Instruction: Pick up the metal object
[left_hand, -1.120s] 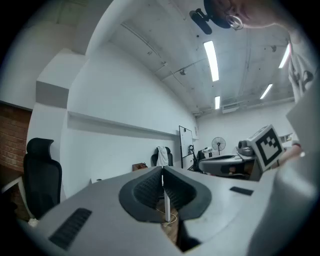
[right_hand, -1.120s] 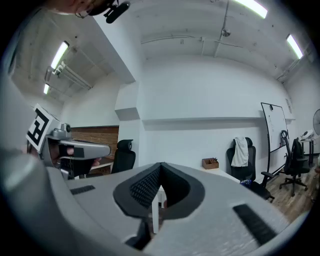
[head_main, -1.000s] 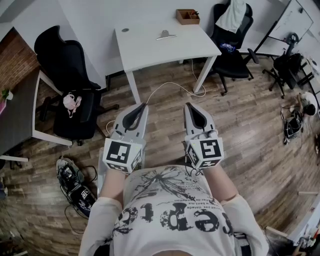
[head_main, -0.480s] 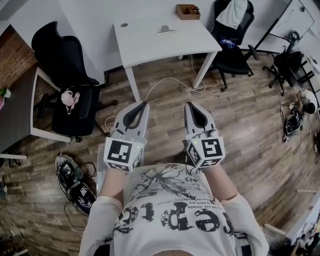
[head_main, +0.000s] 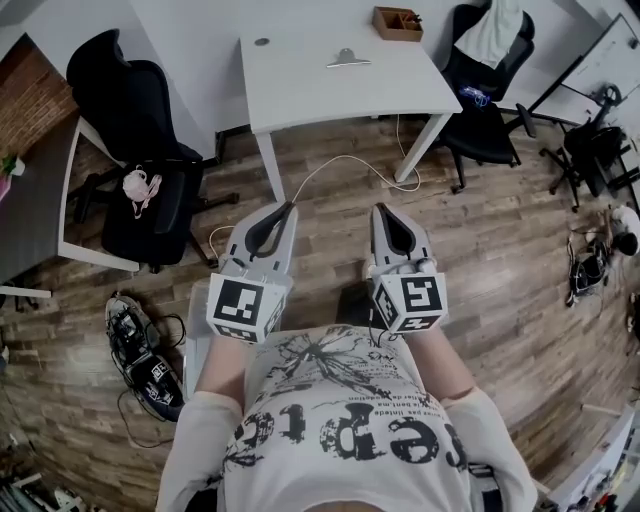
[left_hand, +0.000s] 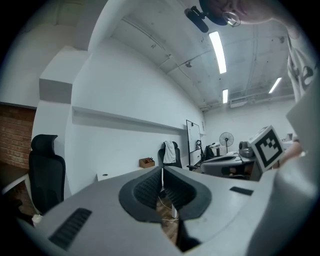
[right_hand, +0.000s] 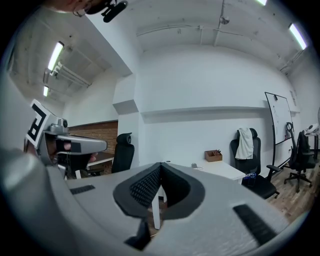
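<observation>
Both grippers are empty and well short of the white table (head_main: 300, 95). L gripper (head_main: 288, 208) has its jaws pressed together w/ nothing btwn them. R gripper (head_main: 381, 209) is the same, pads closed on air. The metal object (head_main: 347, 58) looks like a flat clip w/ a handle. It lies on the table top toward the far edge, approx mid-width, apart from everything else.

Risks, as I judge them:
- The jaws have to spread before contact. Arriving closed would just shove the metal object over the smooth top, poss. off the table's far edge.
- It sits low & flat, so a pinch from above could skid on the top or slip off it.
- The reach across the table is long, so leaning in could knock a gripper body on the table's near edge.
- A white cable (head_main: 330, 165) loops on the floor below the table's near side & could snag a foot when stepping up.

Room:
- The wood floor on the near side of the table is open for a straight approach.
- A black chair (head_main: 125, 100) stands off the table's L side & a chair w/ pale cloth (head_main: 480, 120) off its R side, both out of that line.
- A wooden box (head_main: 397, 23) sits at the table's far R corner, near the metal object but not touching it.
- A small round disc (head_main: 262, 42) sits at the far L corner.
- The top around the metal object is bare, so either gripper could come in from the near side
</observation>
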